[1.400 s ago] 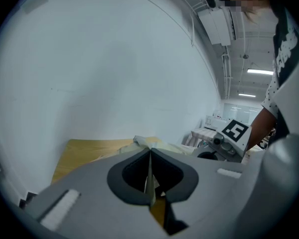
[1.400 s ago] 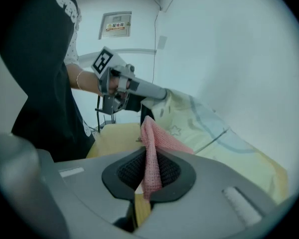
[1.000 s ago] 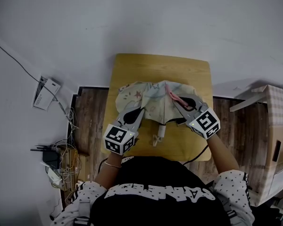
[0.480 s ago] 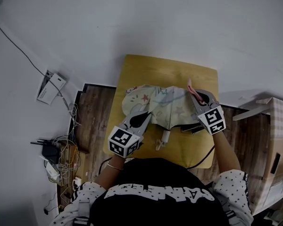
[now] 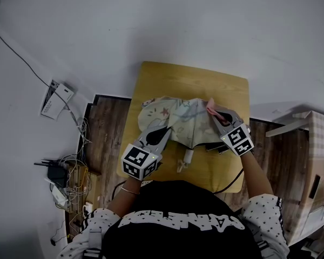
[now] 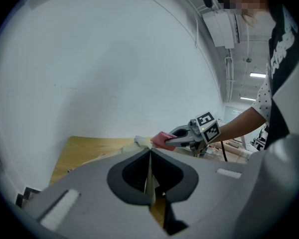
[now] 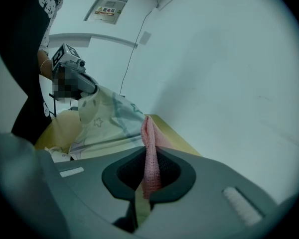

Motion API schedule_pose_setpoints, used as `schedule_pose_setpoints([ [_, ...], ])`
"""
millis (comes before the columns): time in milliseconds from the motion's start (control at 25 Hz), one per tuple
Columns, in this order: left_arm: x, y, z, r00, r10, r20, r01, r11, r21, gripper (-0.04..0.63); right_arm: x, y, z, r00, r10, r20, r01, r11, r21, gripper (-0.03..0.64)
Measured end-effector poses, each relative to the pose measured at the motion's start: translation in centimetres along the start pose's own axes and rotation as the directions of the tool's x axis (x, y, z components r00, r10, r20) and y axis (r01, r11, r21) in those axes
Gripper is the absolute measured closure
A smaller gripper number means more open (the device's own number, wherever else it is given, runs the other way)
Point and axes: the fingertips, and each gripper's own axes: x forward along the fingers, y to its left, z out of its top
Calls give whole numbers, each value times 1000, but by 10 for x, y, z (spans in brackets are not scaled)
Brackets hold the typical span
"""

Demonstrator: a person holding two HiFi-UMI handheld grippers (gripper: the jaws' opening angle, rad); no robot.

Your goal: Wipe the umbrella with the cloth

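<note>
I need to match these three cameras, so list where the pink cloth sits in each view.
Head view: right of centre, the pink cloth is pinched in the right claw at the umbrella's right edge.
Left gripper view: just right of centre, pink cloth at the right claw's tip.
Right gripper view: lower centre, pink cloth upright between the jaws.
Shared landmark: the pale star-patterned umbrella on the wooden table.

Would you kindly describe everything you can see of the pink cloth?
The cloth is pink with a fine knitted weave. It is bunched into a narrow upright fold, pinched between the shut jaws of the right gripper, its end poking past the tips. That end seems to touch the right side of the umbrella lying on the table.
</note>
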Motion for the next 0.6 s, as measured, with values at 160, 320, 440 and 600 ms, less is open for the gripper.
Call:
schedule_pose_setpoints([
  [160, -2, 0, 1, 1000, -3, 4, 3, 1000, 0, 594, 0, 16, -7, 999, 32, -12, -32, 999, 15, 584],
  [320, -2, -2, 1, 1000, -5, 2, 5, 1000, 2, 594, 1, 29, -12, 998, 55, -15, -54, 998, 29, 584],
  [440, -2, -2, 0, 1000, -6, 3, 6, 1000, 3, 594, 0, 39, -18, 997, 71, -24, -70, 997, 39, 584],
  [600, -4, -3, 1, 1000, -9, 6, 9, 1000, 0, 594, -4, 57, -24, 994, 104, -38, -102, 994, 47, 584],
])
